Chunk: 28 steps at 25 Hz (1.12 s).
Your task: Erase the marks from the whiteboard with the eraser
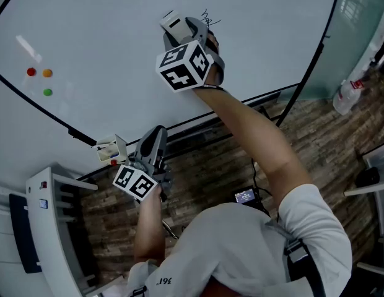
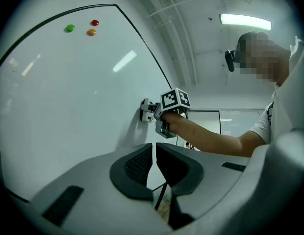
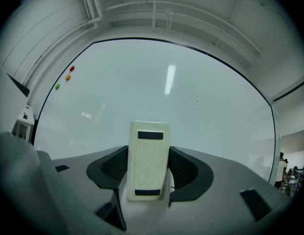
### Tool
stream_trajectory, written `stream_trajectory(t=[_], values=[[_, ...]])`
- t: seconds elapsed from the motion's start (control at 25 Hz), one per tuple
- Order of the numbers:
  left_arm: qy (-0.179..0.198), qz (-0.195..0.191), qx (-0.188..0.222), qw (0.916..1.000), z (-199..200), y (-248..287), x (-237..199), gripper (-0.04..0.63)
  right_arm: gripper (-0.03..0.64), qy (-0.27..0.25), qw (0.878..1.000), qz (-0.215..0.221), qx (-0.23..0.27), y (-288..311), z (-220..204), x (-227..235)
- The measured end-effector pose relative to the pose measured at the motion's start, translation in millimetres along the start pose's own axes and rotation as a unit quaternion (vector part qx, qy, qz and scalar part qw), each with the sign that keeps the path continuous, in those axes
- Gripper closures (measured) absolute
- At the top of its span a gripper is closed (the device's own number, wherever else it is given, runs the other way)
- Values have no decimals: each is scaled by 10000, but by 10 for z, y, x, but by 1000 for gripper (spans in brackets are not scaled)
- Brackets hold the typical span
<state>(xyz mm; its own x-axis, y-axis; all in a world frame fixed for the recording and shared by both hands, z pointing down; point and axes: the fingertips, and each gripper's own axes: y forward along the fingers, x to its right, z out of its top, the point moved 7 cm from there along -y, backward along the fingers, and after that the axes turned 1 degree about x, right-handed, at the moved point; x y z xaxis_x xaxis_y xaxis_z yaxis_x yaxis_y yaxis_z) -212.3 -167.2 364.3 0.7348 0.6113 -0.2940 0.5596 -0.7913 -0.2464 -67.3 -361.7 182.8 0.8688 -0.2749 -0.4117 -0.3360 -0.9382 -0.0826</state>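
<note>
My right gripper is shut on the white eraser, with the eraser pressed flat against the whiteboard. A small black scribble shows on the board just right of the eraser. In the left gripper view the same eraser sits against the board under the marker cube. My left gripper hangs low by the board's bottom edge, away from the marks, jaws shut with nothing between them.
Three round magnets, red, orange and green, stick at the board's left. A small white holder sits on the board's lower rail. A white machine stands at lower left; wooden floor lies below.
</note>
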Motion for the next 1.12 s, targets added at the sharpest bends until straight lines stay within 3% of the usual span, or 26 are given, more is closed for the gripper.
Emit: stream_trajectory(t=[1.12], values=[[-14,-317,-222,9992,-293,679,349,575,345,-57,9995,-262,-162,-111,-498,879]])
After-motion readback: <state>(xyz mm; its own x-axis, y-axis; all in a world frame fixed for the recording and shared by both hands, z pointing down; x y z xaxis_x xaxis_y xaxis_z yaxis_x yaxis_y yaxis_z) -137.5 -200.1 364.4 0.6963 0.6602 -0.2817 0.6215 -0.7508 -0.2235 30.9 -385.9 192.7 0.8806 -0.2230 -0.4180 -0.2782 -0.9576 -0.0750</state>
